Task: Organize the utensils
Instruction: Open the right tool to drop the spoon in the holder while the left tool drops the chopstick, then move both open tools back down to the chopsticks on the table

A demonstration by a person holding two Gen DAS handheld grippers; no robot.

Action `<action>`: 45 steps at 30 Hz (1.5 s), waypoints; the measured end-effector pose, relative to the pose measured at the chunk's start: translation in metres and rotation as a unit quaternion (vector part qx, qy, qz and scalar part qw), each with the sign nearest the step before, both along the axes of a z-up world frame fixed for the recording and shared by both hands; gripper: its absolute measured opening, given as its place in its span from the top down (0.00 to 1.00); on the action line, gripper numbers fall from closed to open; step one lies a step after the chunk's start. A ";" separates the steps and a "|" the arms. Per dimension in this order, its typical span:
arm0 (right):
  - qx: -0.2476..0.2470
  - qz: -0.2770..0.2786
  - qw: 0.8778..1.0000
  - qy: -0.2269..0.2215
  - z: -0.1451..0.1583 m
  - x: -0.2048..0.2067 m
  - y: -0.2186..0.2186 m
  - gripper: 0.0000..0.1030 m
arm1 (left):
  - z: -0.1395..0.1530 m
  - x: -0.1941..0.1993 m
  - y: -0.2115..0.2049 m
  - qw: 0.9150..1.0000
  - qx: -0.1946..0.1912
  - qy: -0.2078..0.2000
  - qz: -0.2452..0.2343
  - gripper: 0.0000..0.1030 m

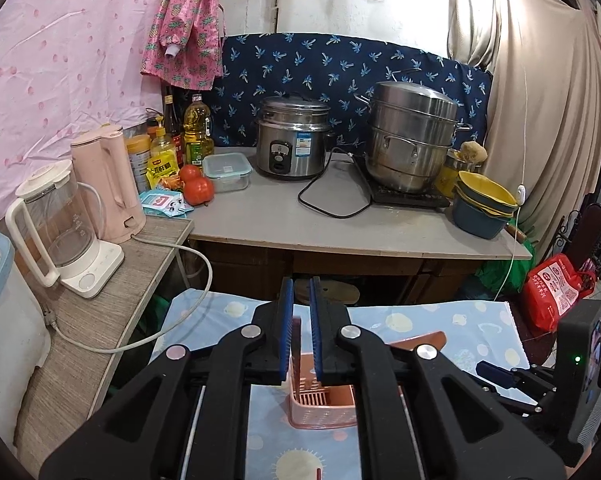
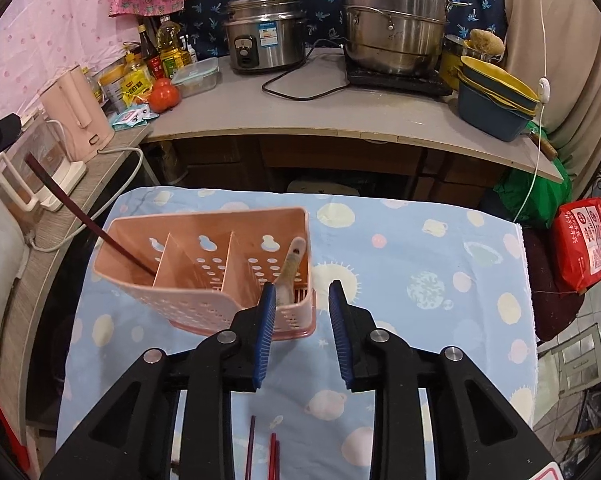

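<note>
A blue cloth with pale dots [image 2: 420, 248] covers my table. On it the pink holder [image 2: 204, 280] has three compartments. In the holder's left one a dark chopstick [image 2: 84, 216] leans up and away to the left; the middle one looks empty; the right one holds a pale-handled utensil [image 2: 290, 268], tilted. My left gripper [image 1: 300, 320] pinches that chopstick. My right gripper [image 2: 300, 312] stands apart, gripping nothing. Only the right view shows chopsticks [image 2: 270, 456] lying near the holder.

The utensil holder [image 2: 204, 276] is pink. The cloth [image 2: 400, 264] is light blue — with pale planets; the chopstick [image 2: 80, 212] is dark brown.
</note>
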State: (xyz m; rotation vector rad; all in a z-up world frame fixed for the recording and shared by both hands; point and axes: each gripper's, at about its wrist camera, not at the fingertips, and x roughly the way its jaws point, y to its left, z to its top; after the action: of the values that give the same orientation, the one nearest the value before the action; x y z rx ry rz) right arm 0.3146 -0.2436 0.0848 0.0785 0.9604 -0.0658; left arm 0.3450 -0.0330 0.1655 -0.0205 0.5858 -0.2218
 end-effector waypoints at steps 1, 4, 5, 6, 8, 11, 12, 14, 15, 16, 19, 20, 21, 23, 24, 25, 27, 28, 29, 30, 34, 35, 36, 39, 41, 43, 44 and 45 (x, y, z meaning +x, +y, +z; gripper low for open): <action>0.000 0.000 1.000 -0.001 0.000 -0.002 0.000 0.73 | 0.000 -0.001 0.001 1.000 0.000 0.001 0.000 0.92; -0.002 0.000 1.000 -0.001 0.000 -0.008 0.001 0.72 | -0.001 -0.003 0.004 1.000 -0.001 0.003 0.003 0.92; -0.002 0.000 1.000 0.000 0.000 -0.010 0.001 0.72 | -0.001 -0.004 0.005 1.000 -0.002 0.005 0.005 0.92; -0.002 0.000 1.000 0.000 0.000 -0.012 0.001 0.72 | -0.001 -0.005 0.006 1.000 -0.002 0.005 0.005 0.92; -0.001 -0.001 1.000 0.000 0.000 -0.015 0.001 0.72 | 0.000 -0.009 0.007 1.000 -0.001 0.005 0.007 0.92; 0.000 -0.003 1.000 0.000 0.001 -0.023 0.001 0.72 | 0.000 -0.015 0.008 1.000 -0.001 0.006 0.007 0.92; 0.000 -0.003 1.000 -0.001 0.001 -0.027 0.000 0.72 | 0.000 -0.018 0.009 1.000 0.000 0.006 0.006 0.92; 0.001 -0.005 1.000 -0.002 0.002 -0.035 0.000 0.72 | 0.000 -0.024 0.011 1.000 0.001 0.007 0.007 0.92; 0.001 -0.005 1.000 -0.003 0.003 -0.039 0.000 0.71 | -0.001 -0.028 0.012 1.000 0.001 0.008 0.007 0.92; 0.001 -0.006 1.000 -0.004 0.003 -0.045 0.001 0.71 | -0.002 -0.032 0.014 1.000 0.001 0.010 0.007 0.92; -0.002 -0.006 1.000 -0.005 0.005 -0.060 0.003 0.71 | -0.008 -0.046 0.019 1.000 0.001 0.016 0.007 0.92; -0.002 -0.005 1.000 -0.006 0.006 -0.067 0.004 0.71 | -0.012 -0.052 0.021 1.000 0.002 0.020 0.006 0.92; -0.001 -0.005 1.000 -0.006 0.006 -0.073 0.005 0.71 | -0.015 -0.058 0.023 1.000 0.003 0.023 0.006 0.91; -0.002 -0.005 1.000 -0.008 0.005 -0.090 0.008 0.71 | -0.027 -0.074 0.027 0.999 0.011 0.034 0.004 0.90; -0.004 -0.004 1.000 -0.007 0.004 -0.097 0.008 0.70 | -0.033 -0.080 0.028 0.999 0.014 0.038 0.004 0.89; -0.003 -0.005 1.000 -0.006 0.002 -0.106 0.009 0.70 | -0.042 -0.090 0.029 0.999 0.018 0.046 0.002 0.89; -0.001 -0.002 1.000 -0.001 -0.003 -0.124 0.011 0.70 | -0.058 -0.105 0.032 0.998 0.021 0.061 0.002 0.89; 0.001 -0.002 1.000 0.002 -0.006 -0.133 0.012 0.70 | -0.065 -0.112 0.033 0.997 0.023 0.068 0.002 0.89; 0.001 -0.002 1.000 0.005 -0.009 -0.142 0.014 0.70 | -0.073 -0.120 0.034 0.997 0.024 0.077 0.001 0.89; 0.000 -0.002 1.000 0.009 -0.014 -0.153 0.016 0.70 | -0.082 -0.128 0.036 0.996 0.024 0.085 0.001 0.89; 0.011 -0.004 1.000 0.025 -0.031 -0.189 0.017 0.70 | -0.116 -0.159 0.043 0.992 0.016 0.123 -0.005 0.89; 0.014 -0.005 0.999 0.029 -0.035 -0.198 0.017 0.70 | -0.126 -0.168 0.044 0.991 0.018 0.134 -0.005 0.89; 0.016 -0.006 0.999 0.033 -0.039 -0.205 0.018 0.70 | -0.133 -0.175 0.044 0.990 0.019 0.140 -0.006 0.89; 0.026 -0.010 0.999 0.045 -0.052 -0.229 0.019 0.70 | -0.158 -0.197 0.044 0.985 0.020 0.168 -0.014 0.89; 0.025 -0.013 0.998 0.050 -0.060 -0.243 0.020 0.70 | -0.173 -0.211 0.042 0.982 0.024 0.184 -0.020 0.86; 0.029 -0.014 0.998 0.058 -0.068 -0.255 0.021 0.70 | -0.187 -0.223 0.039 0.980 0.030 0.197 -0.027 0.83; 0.032 -0.012 0.997 0.063 -0.073 -0.260 0.022 0.70 | -0.194 -0.228 0.038 0.978 0.031 0.203 -0.029 0.82; 0.031 -0.011 0.997 0.067 -0.077 -0.265 0.023 0.70 | -0.200 -0.233 0.037 0.977 0.030 0.210 -0.033 0.82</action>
State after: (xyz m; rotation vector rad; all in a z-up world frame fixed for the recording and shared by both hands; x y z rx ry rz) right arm 0.0495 -0.2207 0.0081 0.1438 1.0959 -0.0621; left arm 0.1115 0.0044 -0.0347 0.0106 1.0162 -0.2666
